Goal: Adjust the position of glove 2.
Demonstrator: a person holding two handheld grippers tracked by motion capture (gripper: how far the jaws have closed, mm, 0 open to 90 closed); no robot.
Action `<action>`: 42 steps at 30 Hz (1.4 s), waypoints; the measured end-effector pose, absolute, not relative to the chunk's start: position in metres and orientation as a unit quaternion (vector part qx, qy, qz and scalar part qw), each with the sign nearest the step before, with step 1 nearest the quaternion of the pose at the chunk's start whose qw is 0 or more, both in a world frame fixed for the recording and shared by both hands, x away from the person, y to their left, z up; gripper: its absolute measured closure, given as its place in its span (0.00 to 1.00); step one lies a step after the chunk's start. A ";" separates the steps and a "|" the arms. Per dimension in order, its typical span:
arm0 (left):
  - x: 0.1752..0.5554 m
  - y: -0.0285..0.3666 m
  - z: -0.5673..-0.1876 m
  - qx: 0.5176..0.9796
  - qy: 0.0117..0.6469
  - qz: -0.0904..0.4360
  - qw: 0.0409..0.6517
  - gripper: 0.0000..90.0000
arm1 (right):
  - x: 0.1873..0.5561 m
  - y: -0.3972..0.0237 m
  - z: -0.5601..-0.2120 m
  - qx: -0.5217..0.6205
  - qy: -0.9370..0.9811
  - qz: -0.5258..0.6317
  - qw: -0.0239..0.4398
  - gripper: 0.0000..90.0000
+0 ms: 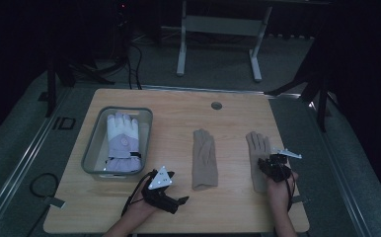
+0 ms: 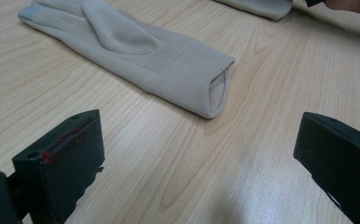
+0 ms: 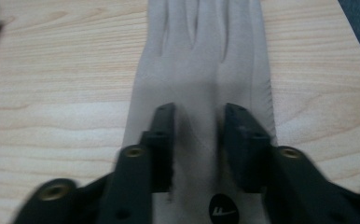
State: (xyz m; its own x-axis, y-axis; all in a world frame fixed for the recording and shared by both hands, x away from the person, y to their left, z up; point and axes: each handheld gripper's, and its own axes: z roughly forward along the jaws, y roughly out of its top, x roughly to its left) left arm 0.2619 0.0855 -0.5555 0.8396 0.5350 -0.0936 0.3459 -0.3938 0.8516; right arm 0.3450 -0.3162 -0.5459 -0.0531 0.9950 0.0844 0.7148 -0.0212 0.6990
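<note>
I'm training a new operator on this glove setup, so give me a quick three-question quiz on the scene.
1. How many gloves lie on the bare table?
2. True or false: the grey bin holds a white and lilac glove.
3. Which gripper is over a beige glove: A left gripper, B right gripper?

Key: 1. Two, the middle beige glove and the right beige glove. 2. True. 3. B.

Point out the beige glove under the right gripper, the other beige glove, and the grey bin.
right beige glove [image 3: 201,70], right gripper view, on the palm just below the fingers.
middle beige glove [image 1: 204,155], high view, on the palm.
grey bin [image 1: 92,143], high view, on its left wall.
</note>
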 end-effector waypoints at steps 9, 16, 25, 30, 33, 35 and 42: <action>0.261 0.085 -0.556 0.830 0.263 0.098 0.482 0.02 | 0.349 -0.336 -0.522 0.589 0.701 0.325 0.237 0.57; 0.261 0.084 -0.557 0.832 0.263 0.097 0.479 0.02 | 0.358 -0.351 -0.529 0.538 0.750 0.323 0.209 0.57; 0.260 0.085 -0.555 0.832 0.260 0.101 0.480 0.02 | 0.358 -0.347 -0.538 0.511 0.768 0.325 0.207 0.59; 0.260 0.084 -0.556 0.833 0.258 0.099 0.479 0.02 | 0.357 -0.344 -0.548 0.505 0.775 0.316 0.210 0.62; 0.260 0.083 -0.556 0.834 0.257 0.098 0.478 0.02 | 0.354 -0.341 -0.550 0.491 0.781 0.315 0.223 0.69; 0.260 0.083 -0.557 0.836 0.257 0.097 0.476 0.02 | 0.353 -0.341 -0.551 0.494 0.777 0.320 0.225 0.84; 0.259 0.082 -0.555 0.835 0.256 0.099 0.478 0.02 | 0.351 -0.332 -0.540 0.530 0.744 0.334 0.235 0.93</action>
